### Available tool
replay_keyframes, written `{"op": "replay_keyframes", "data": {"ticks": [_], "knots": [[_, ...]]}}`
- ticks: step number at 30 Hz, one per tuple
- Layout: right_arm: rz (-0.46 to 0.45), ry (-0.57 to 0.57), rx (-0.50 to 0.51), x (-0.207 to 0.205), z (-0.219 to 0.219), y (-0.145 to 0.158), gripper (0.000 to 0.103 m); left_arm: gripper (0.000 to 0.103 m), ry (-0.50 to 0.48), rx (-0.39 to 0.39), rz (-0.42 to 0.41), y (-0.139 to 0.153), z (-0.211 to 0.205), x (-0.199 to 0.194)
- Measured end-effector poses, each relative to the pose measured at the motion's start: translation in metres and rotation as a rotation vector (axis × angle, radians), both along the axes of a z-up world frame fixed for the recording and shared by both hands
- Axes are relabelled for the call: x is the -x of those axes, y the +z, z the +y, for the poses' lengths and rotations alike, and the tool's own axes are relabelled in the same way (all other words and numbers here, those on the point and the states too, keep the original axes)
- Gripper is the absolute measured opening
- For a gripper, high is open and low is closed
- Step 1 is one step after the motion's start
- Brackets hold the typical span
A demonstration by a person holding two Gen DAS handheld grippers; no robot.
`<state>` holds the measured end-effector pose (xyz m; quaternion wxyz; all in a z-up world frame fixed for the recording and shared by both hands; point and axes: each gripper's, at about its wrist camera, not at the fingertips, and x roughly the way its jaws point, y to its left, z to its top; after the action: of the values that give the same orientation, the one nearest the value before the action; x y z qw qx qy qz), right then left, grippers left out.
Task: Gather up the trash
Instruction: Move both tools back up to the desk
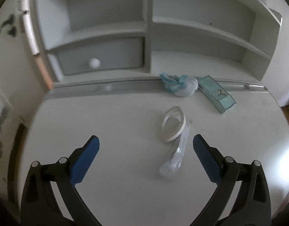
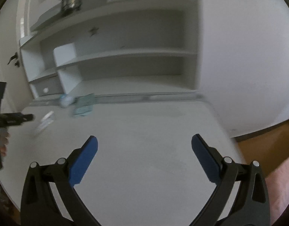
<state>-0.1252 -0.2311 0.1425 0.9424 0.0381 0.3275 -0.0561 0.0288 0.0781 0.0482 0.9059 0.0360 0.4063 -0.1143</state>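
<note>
On the white desk (image 1: 106, 131) lie a flattened clear plastic cup with a white rim (image 1: 174, 126), a crumpled blue and white wad (image 1: 179, 84) and a teal carton (image 1: 217, 94). My left gripper (image 1: 146, 143) is open, low over the desk, the cup just ahead between its fingers, nearer the right one. My right gripper (image 2: 144, 143) is open and empty over the desk's right part (image 2: 154, 128). In the right wrist view the cup (image 2: 45, 121), wad (image 2: 66, 99) and carton (image 2: 84, 105) are blurred at far left.
A white shelf unit (image 1: 150, 28) stands at the back of the desk, with a grey drawer and round knob (image 1: 94, 62). The desk's right edge (image 2: 227, 131) drops to a wooden floor (image 2: 267, 146). The left hand-held unit (image 2: 5, 120) shows at the right view's left edge.
</note>
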Motion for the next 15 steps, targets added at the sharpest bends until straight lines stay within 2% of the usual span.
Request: {"op": "replay_keyframes", "data": {"ticks": [4, 6, 7, 10, 15], "knots": [[0.104, 0.088, 0.012, -0.061, 0.043, -0.019, 0.096, 0.096, -0.058, 0.051, 0.051, -0.009, -0.023, -0.024], [0.144, 0.127, 0.014, -0.086, 0.065, -0.027, 0.096, 0.095, -0.078, 0.05, 0.056, -0.013, -0.029, -0.032], [0.164, 0.151, 0.023, -0.1, 0.078, -0.031, 0.096, 0.09, -0.082, 0.058, 0.063, -0.015, -0.03, -0.037], [0.173, 0.185, 0.079, -0.125, 0.102, -0.036, 0.096, 0.067, -0.085, 0.067, 0.073, -0.021, -0.033, -0.046], [0.217, 0.198, 0.097, -0.161, 0.119, -0.051, 0.096, 0.067, -0.1, 0.073, 0.056, -0.025, -0.032, -0.045]]}}
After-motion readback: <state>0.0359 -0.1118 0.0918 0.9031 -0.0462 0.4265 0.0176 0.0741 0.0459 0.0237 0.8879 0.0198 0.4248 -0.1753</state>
